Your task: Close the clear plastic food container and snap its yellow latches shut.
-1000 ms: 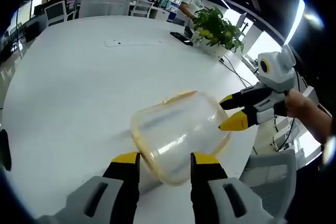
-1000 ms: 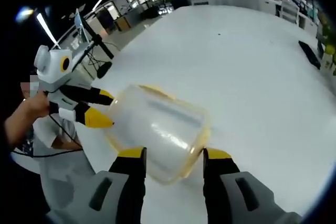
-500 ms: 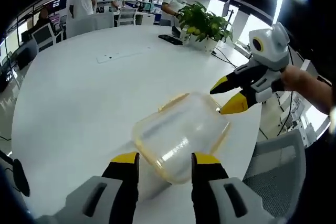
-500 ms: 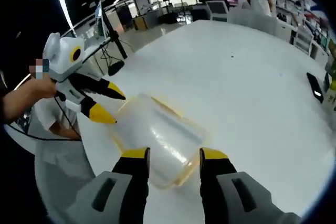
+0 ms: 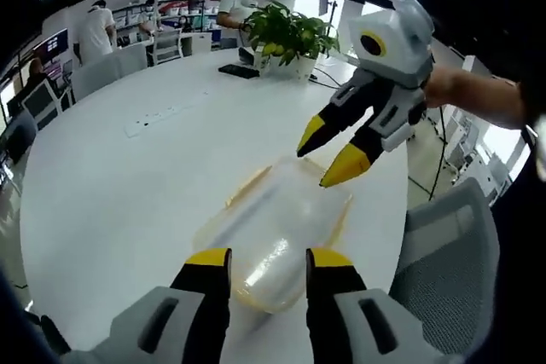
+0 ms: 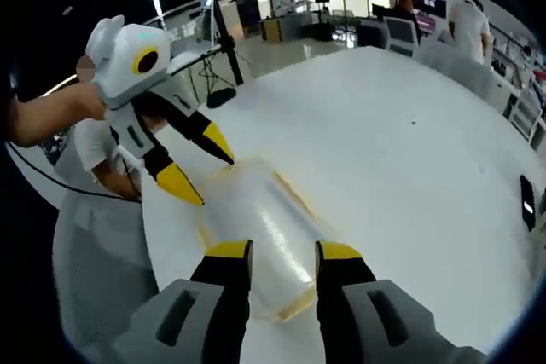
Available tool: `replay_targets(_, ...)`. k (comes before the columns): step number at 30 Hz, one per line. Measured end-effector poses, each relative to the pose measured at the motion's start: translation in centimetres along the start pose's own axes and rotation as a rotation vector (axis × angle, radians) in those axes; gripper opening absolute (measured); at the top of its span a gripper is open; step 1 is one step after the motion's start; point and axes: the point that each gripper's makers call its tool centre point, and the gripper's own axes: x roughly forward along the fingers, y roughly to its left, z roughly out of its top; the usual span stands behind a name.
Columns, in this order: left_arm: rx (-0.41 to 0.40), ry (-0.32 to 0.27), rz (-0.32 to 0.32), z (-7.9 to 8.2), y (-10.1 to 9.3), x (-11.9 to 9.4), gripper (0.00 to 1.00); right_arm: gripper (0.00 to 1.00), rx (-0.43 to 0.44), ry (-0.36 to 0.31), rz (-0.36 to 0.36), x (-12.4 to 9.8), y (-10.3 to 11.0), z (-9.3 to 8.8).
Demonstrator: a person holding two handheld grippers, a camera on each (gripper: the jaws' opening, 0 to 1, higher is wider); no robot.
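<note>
In the left gripper view, the left tongs (image 5: pixel 258 260) stand apart, the clear container (image 5: pixel 271 236) on the white desk (image 5: pixel 111 185) just ahead between their yellow tips. The right tongs (image 5: pixel 331 153), also apart, hover over its far end. In the right gripper view, the right tongs (image 6: pixel 282 251) straddle the container (image 6: pixel 256 228); the left tongs (image 6: pixel 205 172) hang beyond it
</note>
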Motion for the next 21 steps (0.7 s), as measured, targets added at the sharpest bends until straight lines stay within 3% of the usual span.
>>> replay_targets(11,0.155,0.026,-0.106,0.7,-2.2,1.1,0.24,0.18,-0.149,0.024,0.089,1.3,0.6,0.6)
replay_targets(21,0.218,0.03,-0.133,1.6,-2.9,2.2,0.23,0.18,-0.276,0.08,0.13,2.6,0.5,1.1)
